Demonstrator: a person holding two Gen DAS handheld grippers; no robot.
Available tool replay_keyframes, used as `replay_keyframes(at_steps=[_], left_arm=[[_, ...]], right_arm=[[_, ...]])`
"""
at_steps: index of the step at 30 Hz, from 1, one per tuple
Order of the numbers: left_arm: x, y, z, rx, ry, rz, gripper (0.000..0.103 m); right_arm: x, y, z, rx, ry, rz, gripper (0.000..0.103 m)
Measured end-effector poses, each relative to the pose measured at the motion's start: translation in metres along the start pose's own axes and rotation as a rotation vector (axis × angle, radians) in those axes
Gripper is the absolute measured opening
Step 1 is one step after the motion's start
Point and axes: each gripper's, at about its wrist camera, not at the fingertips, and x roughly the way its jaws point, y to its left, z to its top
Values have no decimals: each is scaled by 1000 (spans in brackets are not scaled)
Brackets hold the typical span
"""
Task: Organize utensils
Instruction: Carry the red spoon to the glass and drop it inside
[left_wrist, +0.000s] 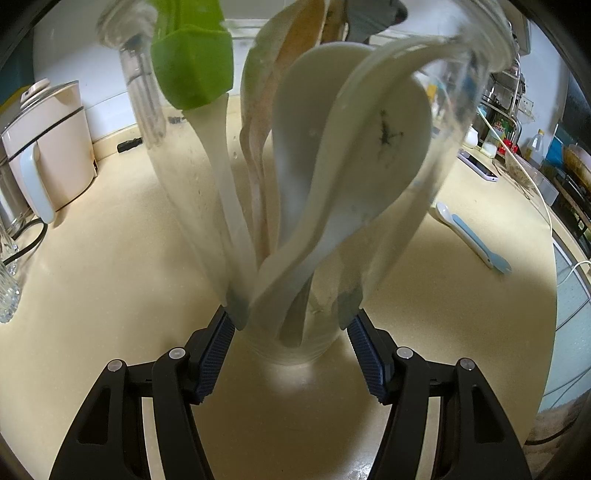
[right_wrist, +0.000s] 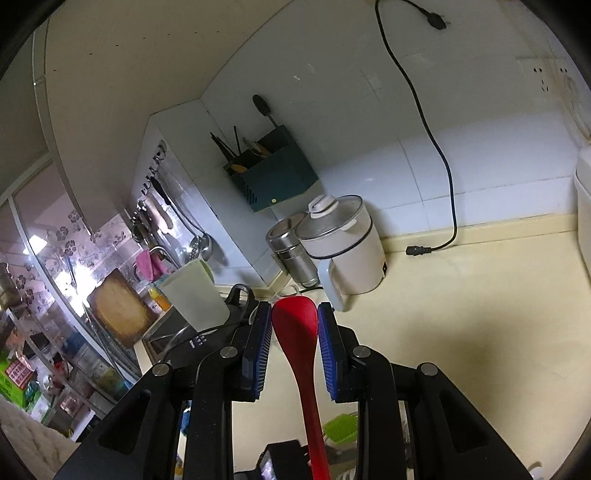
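1. The left gripper (left_wrist: 291, 321) clamps the base of a clear glass jar (left_wrist: 295, 206) standing on the cream countertop (left_wrist: 110, 277).
2. The jar holds a green spatula (left_wrist: 192, 62) with a white handle, white ceramic spoons (left_wrist: 351, 147) and a wooden spoon (left_wrist: 295, 55), bowls upward.
3. A white and blue spoon (left_wrist: 469, 232) lies on the counter to the right of the jar.
4. The right gripper (right_wrist: 294, 325) is closed narrowly on a glossy red spoon (right_wrist: 297, 332), its bowl between the pads, its handle running back toward the camera.

Beige countertop (left_wrist: 110, 280), clear utensil cup (left_wrist: 291, 347), blue-white spoon (left_wrist: 469, 236), kettle (left_wrist: 48, 155), phone (left_wrist: 478, 166)
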Motion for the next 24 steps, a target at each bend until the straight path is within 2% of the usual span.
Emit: replay_keyframes(at_steps=[10,24], left_arm=[[0,1,-1,-6,0,-10,67],[2,5,0,-11,2,-16,67]], right_arm=[[15,-9,-17,-7,-50,-2,25],[-11,8,-21,-44,-137,5,25]])
